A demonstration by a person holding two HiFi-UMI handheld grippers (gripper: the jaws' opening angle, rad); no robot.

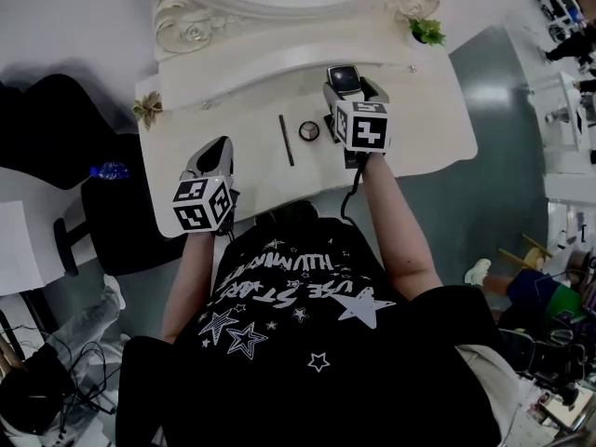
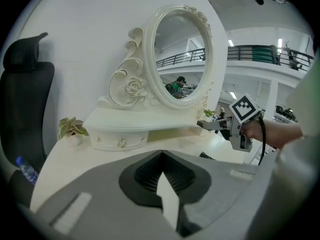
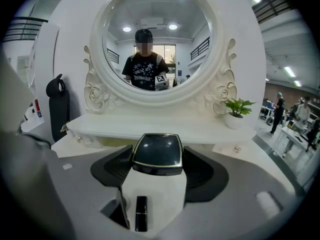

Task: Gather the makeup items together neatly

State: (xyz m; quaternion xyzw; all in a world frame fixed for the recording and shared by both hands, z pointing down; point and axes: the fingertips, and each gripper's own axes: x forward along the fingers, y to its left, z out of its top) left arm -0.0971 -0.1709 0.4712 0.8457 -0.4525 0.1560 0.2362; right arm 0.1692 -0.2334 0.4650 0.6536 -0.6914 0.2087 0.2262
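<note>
Right claw (image 3: 157, 158) clamps a black compact (image 3: 156, 150) over a lipstick (image 3: 141, 213) on the counter (image 3: 162, 191); left claw (image 2: 161, 156) is closed, empty

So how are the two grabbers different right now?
The right gripper grips a black compact; the left gripper holds nothing. The right gripper's jaws stand wide apart, the left gripper's together. The right gripper reaches farther over the white table than the left gripper. Both carry a cube with square markers.
</note>
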